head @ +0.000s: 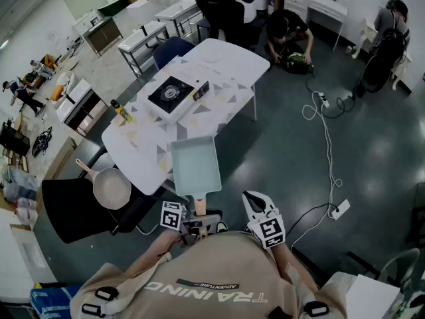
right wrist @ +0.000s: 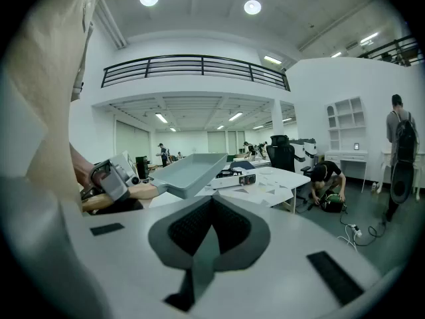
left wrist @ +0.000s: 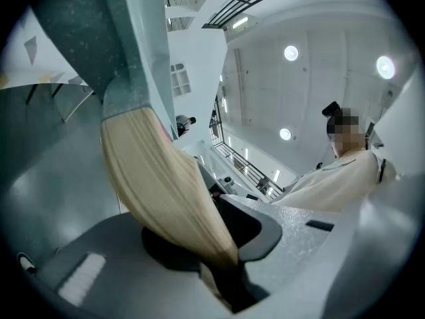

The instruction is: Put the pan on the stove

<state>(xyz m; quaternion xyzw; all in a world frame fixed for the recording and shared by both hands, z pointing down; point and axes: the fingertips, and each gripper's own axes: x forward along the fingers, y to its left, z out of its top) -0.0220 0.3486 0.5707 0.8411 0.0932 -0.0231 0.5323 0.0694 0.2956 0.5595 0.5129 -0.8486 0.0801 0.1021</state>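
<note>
The left gripper point(head: 194, 223) sits close in front of the person's chest, its jaws clamped on the wooden handle point(left wrist: 166, 191) of the pan point(head: 195, 165). The bare left forearm point(head: 156, 248) bends in behind it. The right gripper point(head: 254, 201) is held just right of that handle, not touching it. Its jaws are closed together on nothing and point forward.
</note>
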